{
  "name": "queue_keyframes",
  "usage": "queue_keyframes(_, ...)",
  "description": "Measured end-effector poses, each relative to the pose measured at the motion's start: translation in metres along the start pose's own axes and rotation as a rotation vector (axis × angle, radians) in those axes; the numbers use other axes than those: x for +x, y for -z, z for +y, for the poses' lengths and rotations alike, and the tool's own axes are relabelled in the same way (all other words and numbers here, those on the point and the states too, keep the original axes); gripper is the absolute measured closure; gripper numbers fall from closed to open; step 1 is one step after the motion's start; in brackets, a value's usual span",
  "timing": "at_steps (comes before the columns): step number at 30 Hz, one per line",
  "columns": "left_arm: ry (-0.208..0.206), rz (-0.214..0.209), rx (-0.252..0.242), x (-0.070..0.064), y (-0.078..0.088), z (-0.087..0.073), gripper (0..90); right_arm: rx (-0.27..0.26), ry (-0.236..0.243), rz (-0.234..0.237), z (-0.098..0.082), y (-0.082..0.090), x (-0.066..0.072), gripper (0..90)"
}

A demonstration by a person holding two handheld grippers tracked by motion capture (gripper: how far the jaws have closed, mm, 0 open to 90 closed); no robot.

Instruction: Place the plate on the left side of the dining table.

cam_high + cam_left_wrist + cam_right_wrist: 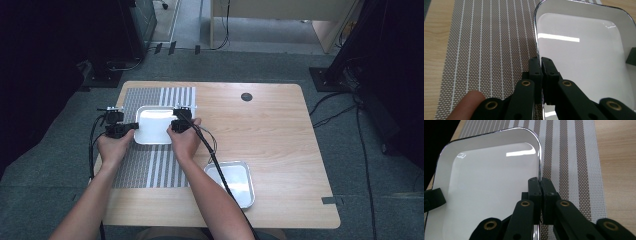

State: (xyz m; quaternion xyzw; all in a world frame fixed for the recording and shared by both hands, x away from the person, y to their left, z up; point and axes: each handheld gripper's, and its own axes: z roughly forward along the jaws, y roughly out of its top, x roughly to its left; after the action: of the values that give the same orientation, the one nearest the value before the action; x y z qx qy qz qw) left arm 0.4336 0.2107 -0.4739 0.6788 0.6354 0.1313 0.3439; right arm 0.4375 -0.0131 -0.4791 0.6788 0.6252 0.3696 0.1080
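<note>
A person stands at a wooden table (280, 150) with a gripper in each hand, and both grippers hold the same white tray (152, 125), one on each side of it. The tray is shallow, with rounded corners and a bright metal rim, and it sits over the far part of a striped woven mat (150, 170) that covers the left part of the table. In the high view the left gripper (131, 127) comes in at the tray's left edge and the right gripper (176, 125) at its right edge, with the person's forearms reaching up from the bottom of the picture. In the left gripper view the left gripper (541, 65) has its two black jaws pressed together on the tray's (584, 55) rim, one jaw outside over the mat (486, 50) and one inside over the white floor of the tray; a fingertip (467, 101) shows at the lower left. In the right gripper view the right gripper (540, 185) pinches the tray's (489, 185) opposite rim in the same way, with the mat's (574, 170) broad stripes beside it. A second tray (235, 182), of bare metal, lies apart on the wood nearer the person, to the right of the mat, and the right gripper's cable (215, 160) trails across its left part.
</note>
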Motion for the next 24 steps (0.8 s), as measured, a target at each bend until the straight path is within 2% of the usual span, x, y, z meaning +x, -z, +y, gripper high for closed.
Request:
queue_keyframes(4, 0.009, -0.004, 0.013, 0.005, -0.011, -0.001, 88.3, 0.018, 0.010, -0.020, 0.002, -0.009, 0.000, 89.0)
queue_keyframes(7, -0.003, 0.001, 0.027, 0.009, -0.018, 0.002, 88.2, 0.034, 0.018, -0.031, 0.001, -0.016, 0.001, 88.5)
queue_keyframes(11, -0.004, 0.001, 0.036, 0.011, -0.020, 0.006, 88.6, 0.052, 0.008, -0.028, 0.001, -0.022, 0.000, 87.5)
queue_keyframes(17, 0.012, 0.005, 0.051, 0.014, -0.026, 0.007, 88.2, 0.053, 0.032, -0.041, 0.003, -0.028, 0.001, 87.2)
queue_keyframes(24, 0.017, 0.006, 0.059, 0.015, -0.028, 0.006, 88.0, 0.055, 0.030, -0.036, 0.002, -0.032, 0.000, 86.8)
